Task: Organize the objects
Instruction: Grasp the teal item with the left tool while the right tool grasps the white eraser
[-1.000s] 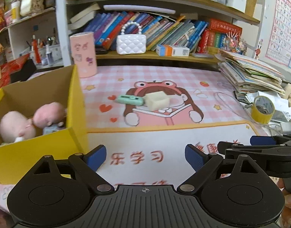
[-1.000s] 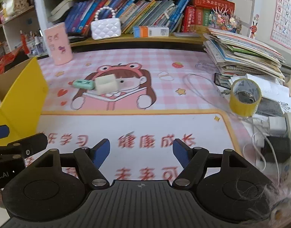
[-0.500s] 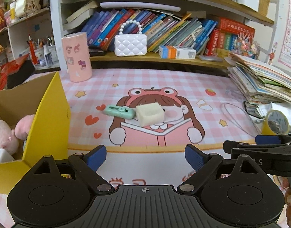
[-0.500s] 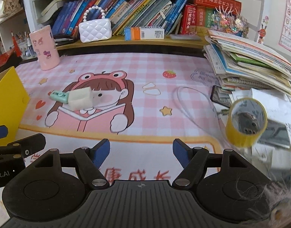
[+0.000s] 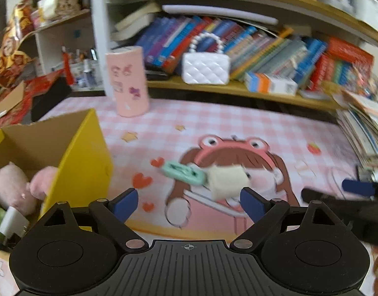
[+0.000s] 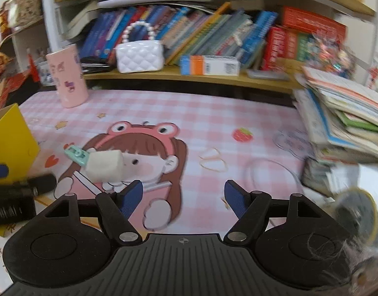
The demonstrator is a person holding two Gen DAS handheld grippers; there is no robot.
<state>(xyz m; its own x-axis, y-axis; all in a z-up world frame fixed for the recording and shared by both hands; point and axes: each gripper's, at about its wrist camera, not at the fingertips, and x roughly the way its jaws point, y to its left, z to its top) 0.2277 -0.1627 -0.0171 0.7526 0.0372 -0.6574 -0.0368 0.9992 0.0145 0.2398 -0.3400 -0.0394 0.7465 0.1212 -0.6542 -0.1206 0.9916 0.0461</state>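
A cream block (image 5: 228, 182) lies on the pink cartoon mat (image 5: 238, 128) with a mint green flat item (image 5: 184, 172) touching its left side; both show in the right wrist view, block (image 6: 105, 165) and mint item (image 6: 77, 155). My left gripper (image 5: 189, 203) is open and empty, just short of them. My right gripper (image 6: 181, 198) is open and empty, to the right of the block. A yellow box (image 5: 78, 167) at the left holds pink plush toys (image 5: 21, 190).
A pink cup (image 5: 127, 81) stands at the back of the mat. A shelf with books and a white quilted purse (image 5: 205, 67) runs behind. A book stack (image 6: 344, 118) and a yellow tape roll (image 6: 359, 215) lie at the right.
Both grippers have moved forward over the mat toward the cream block and mint item, which now appear much closer. The jaws stayed open.
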